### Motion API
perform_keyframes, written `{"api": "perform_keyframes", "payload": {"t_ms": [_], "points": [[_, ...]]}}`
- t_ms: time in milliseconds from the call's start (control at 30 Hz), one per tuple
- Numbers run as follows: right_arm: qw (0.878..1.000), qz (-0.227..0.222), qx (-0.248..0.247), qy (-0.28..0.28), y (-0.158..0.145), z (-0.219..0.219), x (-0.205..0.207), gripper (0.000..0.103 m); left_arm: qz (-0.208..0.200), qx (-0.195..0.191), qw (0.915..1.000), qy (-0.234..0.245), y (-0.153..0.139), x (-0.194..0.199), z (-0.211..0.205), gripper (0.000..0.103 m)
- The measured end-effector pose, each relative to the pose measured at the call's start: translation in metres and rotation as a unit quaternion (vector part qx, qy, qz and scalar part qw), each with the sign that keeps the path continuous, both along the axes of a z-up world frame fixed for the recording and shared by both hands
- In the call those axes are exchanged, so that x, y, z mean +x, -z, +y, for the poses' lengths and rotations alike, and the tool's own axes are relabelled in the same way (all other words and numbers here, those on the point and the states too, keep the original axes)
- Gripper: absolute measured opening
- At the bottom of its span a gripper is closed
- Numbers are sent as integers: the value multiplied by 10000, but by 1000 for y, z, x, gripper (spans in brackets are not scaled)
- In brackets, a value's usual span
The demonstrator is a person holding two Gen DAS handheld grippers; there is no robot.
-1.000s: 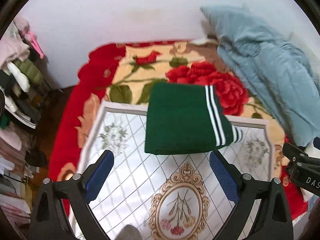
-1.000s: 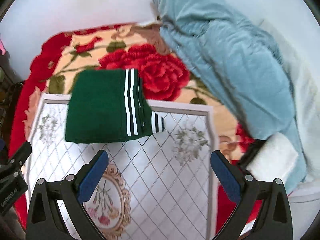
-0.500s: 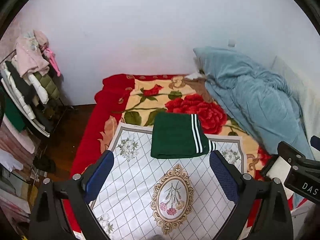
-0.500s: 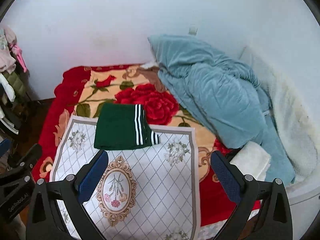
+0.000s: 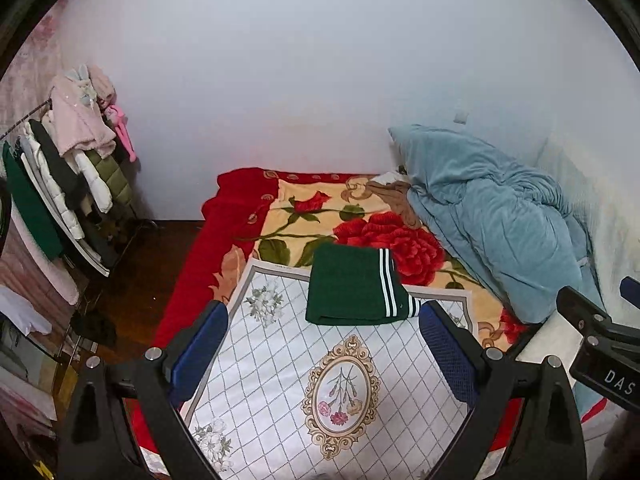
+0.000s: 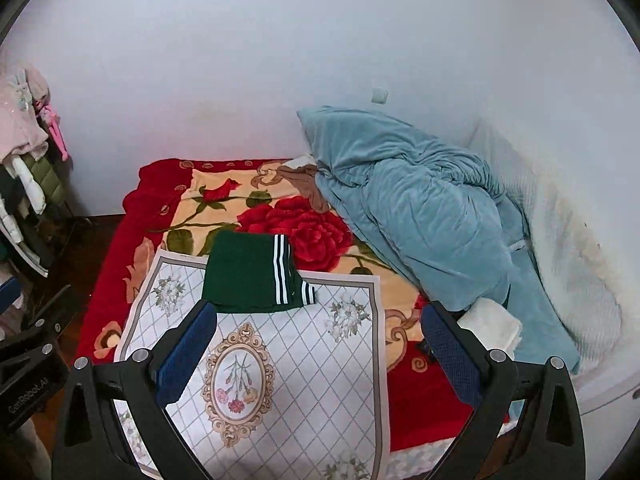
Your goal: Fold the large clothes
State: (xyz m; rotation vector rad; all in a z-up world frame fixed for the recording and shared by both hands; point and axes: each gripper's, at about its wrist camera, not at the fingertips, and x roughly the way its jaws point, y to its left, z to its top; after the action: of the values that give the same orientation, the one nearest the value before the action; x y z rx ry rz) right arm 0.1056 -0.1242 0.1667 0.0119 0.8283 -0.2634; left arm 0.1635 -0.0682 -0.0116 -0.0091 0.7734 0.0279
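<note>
Green garment (image 5: 352, 292) with white stripes sits folded at the far edge of a white diamond-pattern mat (image 5: 280, 380), lapping onto the red rose blanket (image 5: 384, 240) covering the bed. Crumpled blue duvet (image 6: 424, 216) is piled to the right against a plain white wall. Left gripper (image 5: 324, 352) and right gripper (image 6: 320, 352) both hang above the mat, fingers spread wide, holding nothing. Left view catches a clothes rack (image 5: 68, 184) and "DAS" on the other gripper; right view reads "GenRobot.AI".
</note>
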Motion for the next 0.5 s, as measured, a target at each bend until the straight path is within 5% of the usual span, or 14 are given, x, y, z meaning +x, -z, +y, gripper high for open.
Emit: {"api": "perform_keyframes", "payload": {"t_ms": [500], "points": [[9998,-140,-130,-113,-16,6,-16,103,-126,16,9999,-103,-13,-23,2,97]]}}
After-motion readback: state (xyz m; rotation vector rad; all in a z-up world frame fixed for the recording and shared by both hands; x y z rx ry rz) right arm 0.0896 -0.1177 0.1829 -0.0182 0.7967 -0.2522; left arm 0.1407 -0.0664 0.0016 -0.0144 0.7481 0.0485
